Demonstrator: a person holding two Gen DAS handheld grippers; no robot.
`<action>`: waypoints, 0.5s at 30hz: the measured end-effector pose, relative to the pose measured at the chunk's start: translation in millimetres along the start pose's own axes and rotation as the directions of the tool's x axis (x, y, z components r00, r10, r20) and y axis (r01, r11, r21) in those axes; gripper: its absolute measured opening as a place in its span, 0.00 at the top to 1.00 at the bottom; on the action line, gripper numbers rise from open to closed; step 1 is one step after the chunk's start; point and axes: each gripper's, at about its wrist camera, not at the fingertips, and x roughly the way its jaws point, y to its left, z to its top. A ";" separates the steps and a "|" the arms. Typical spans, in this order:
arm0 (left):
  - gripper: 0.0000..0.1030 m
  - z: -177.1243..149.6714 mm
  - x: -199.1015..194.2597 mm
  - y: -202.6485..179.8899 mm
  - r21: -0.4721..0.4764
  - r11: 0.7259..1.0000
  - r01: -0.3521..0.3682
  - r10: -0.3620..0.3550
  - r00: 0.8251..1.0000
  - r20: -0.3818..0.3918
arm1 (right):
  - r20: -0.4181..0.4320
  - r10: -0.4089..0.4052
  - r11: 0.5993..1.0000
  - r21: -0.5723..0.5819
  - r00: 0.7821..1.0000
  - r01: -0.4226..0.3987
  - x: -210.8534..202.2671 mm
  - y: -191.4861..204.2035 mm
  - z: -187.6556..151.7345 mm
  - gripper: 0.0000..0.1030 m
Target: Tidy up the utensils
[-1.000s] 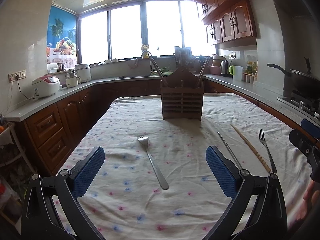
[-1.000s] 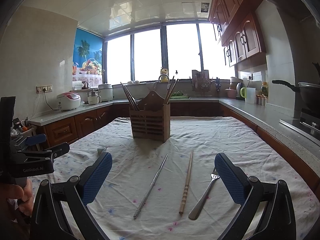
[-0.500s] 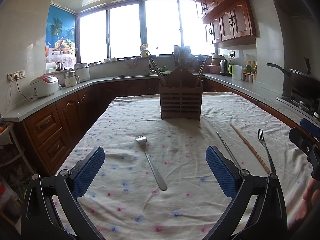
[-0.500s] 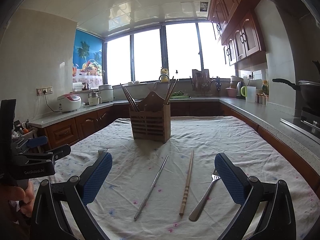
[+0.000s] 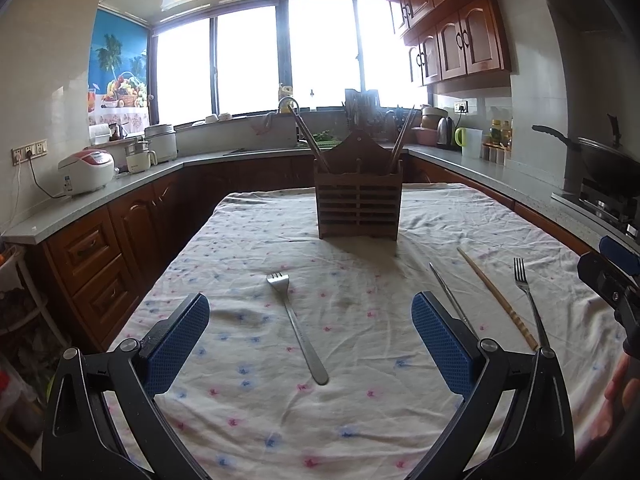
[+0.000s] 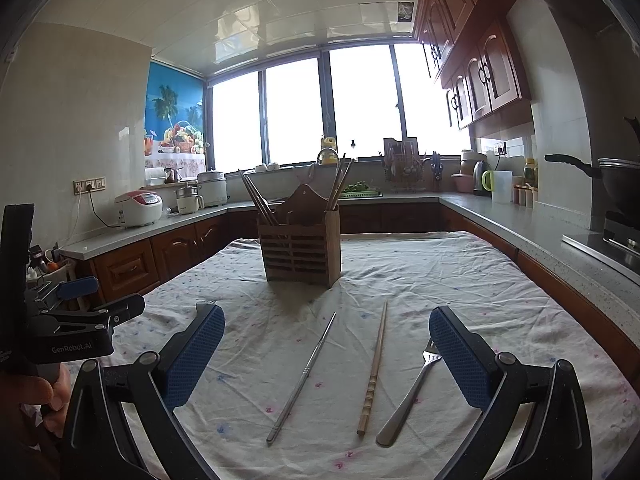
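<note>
A wooden utensil holder (image 5: 357, 208) with chopsticks in it stands mid-table; it also shows in the right wrist view (image 6: 300, 250). A metal fork (image 5: 298, 328) lies on the cloth between the fingers of my open, empty left gripper (image 5: 310, 340). In the right wrist view a metal chopstick (image 6: 302, 378), a wooden chopstick (image 6: 374, 368) and a second fork (image 6: 408, 398) lie in front of my open, empty right gripper (image 6: 326, 360). The same three show at the right of the left wrist view: metal chopstick (image 5: 450, 300), wooden chopstick (image 5: 496, 296), fork (image 5: 528, 300).
The table wears a white flowered cloth (image 5: 360, 400). Counters run around it with a rice cooker (image 5: 86, 170), a kettle (image 5: 444, 132) and a wok on the stove (image 5: 600, 160). The other gripper shows at each view's edge (image 6: 60, 328).
The left gripper view has shifted slightly; the fork sits a little higher and more central between its fingers. The right gripper has hardly moved. Both stay open.
</note>
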 end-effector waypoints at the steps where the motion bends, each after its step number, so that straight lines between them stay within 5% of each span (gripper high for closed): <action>1: 0.00 0.7 0.3 -0.7 0.001 1.000 -0.001 0.001 1.000 0.000 | -0.001 -0.001 1.000 0.001 1.000 0.001 -0.1 1.4 0.1 0.00; 15: 0.00 4.3 2.5 -6.4 0.011 1.000 0.013 -0.013 1.000 -0.010 | -0.027 -0.008 1.000 0.026 1.000 0.009 3.2 -6.8 0.4 0.00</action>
